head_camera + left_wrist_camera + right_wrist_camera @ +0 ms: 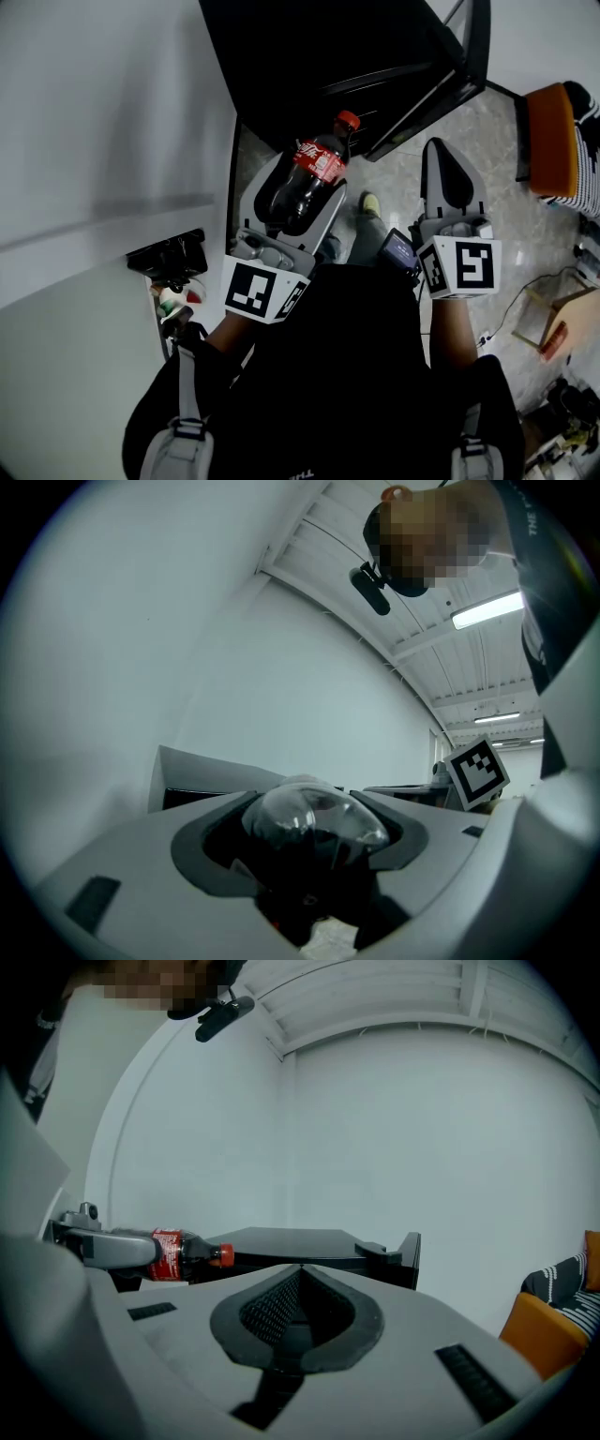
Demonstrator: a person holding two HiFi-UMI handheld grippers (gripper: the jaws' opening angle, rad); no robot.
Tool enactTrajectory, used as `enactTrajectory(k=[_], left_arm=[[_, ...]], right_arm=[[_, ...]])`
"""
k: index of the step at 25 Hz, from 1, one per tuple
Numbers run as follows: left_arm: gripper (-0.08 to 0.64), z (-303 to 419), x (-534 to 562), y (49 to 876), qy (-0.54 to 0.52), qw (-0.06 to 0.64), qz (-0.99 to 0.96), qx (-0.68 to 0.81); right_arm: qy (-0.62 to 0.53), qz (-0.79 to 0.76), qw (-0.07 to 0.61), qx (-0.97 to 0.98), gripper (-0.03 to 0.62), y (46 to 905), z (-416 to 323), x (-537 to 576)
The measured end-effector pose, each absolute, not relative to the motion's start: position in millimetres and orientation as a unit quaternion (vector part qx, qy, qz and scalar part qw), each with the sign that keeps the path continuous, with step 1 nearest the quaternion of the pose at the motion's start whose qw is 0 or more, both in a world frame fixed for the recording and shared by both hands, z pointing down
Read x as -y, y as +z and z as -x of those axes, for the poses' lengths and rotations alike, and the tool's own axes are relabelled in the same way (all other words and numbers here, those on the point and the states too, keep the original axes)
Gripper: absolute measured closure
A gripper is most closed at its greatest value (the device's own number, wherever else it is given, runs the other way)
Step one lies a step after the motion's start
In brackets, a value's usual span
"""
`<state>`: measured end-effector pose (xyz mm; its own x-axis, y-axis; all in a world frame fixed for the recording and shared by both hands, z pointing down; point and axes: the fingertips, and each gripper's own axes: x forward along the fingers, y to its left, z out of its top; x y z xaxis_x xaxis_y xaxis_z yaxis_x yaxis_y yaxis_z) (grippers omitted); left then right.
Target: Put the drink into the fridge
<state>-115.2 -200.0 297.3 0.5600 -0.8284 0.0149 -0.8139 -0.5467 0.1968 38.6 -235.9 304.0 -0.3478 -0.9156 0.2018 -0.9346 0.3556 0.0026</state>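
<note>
The drink is a dark cola bottle with a red cap and red label. It lies between the jaws of my left gripper, which is shut on its body, cap pointing at the black fridge just ahead. In the left gripper view the bottle's rounded base fills the gap between the jaws. My right gripper is held beside it to the right, jaws shut and empty. The right gripper view shows its tips meeting, with the bottle off to the left before the fridge.
A white wall runs along the left, with a black fitting on it. An orange seat stands at the right on the tiled floor. A cardboard box and cables lie lower right. The person's shoe is between the grippers.
</note>
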Motion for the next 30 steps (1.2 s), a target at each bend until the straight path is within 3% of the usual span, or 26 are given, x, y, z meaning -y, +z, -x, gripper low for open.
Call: enactTrajectory(k=[30], left_arm=[[0.245, 68, 238, 329, -0.011, 0.093, -0.799, 0.594]], right_arm=[[0.049, -0.439, 0.080, 0.894, 0.584, 307, -70, 292]])
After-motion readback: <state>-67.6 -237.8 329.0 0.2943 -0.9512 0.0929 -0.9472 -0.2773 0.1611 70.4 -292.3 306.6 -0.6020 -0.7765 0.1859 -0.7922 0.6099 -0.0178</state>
